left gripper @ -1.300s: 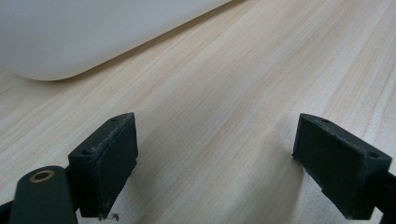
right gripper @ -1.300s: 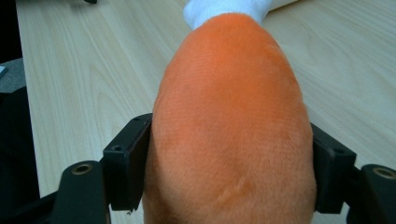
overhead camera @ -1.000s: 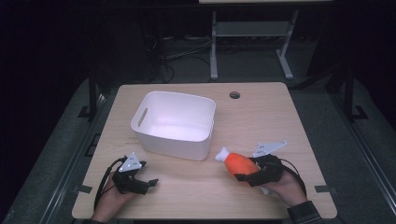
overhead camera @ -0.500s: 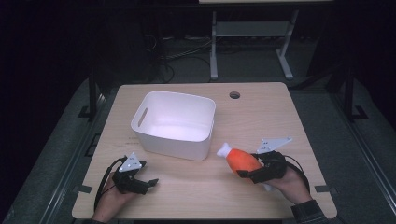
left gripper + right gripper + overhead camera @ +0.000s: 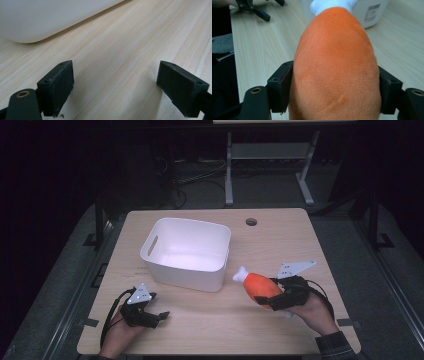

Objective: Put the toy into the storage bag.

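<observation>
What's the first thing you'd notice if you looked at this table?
The bright orange plush drumstick jumps out first, clamped in the right gripper near the table's front right, white end pointing at the bin. Next, the big white plastic bin in the middle. The left gripper sits open at the front left, holding nothing.

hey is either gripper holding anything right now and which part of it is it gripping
The right gripper holds an orange plush toy, its jaws clamping the toy's wide orange body from both sides, away from the white tip. The left gripper holds nothing; its jaws stand open.
</observation>
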